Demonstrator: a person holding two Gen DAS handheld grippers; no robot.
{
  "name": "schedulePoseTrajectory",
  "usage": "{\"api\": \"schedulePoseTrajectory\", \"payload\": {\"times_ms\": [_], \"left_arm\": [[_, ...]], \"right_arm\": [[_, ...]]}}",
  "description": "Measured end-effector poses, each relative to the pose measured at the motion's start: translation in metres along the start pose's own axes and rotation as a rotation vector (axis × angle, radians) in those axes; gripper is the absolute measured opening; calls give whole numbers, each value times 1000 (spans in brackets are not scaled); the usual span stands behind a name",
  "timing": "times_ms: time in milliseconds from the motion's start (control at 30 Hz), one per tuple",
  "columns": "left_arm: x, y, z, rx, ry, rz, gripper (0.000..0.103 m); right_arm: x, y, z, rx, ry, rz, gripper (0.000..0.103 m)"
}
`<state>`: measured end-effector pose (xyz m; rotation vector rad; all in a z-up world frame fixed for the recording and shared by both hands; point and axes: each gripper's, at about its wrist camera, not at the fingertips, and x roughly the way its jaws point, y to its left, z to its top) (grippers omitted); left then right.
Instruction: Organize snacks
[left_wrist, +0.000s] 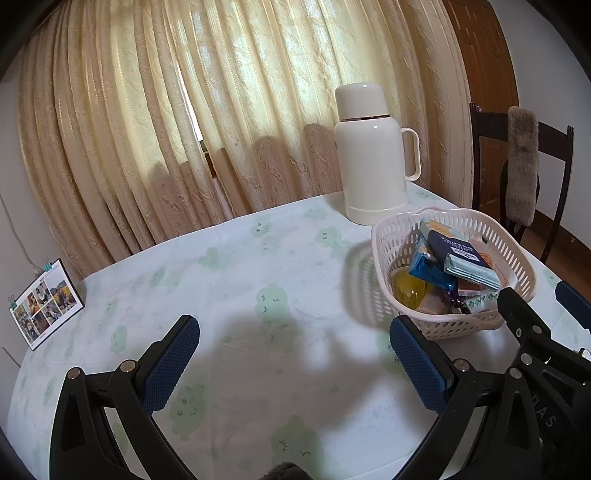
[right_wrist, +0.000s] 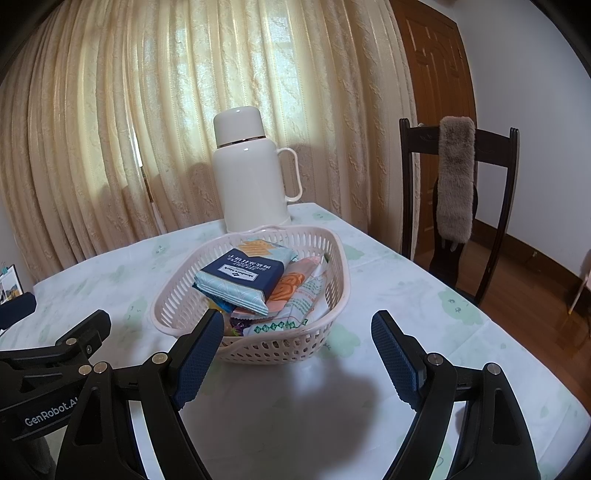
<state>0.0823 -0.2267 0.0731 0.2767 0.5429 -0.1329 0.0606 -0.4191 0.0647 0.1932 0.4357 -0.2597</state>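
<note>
Snack basket (left_wrist: 384, 236) right of tongs (left_wrist: 295, 334)

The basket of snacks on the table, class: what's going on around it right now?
A person holds two grippers over the table. The left gripper and right gripper are both open and empty. The snack packets lie piled in the white basket, in front of a cream flask. Nothing is being gripped.

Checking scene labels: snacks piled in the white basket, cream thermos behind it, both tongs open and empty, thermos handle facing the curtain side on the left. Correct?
One slip: the thermos handle points right, toward the chair, not left; the right wrist view shows it. The rest holds: snacks piled in the white basket, thermos behind it, left tongs and right tongs both open and empty.
</note>
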Motion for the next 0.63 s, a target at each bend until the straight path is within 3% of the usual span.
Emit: {"api": "schedulePoseTrajectory", "payload": {"times_ms": [633], "left_arm": [[-1, 1, -6, 15, -15, 8, 103]], "right_arm": [[0, 0, 0, 0, 1, 0, 82]]}}
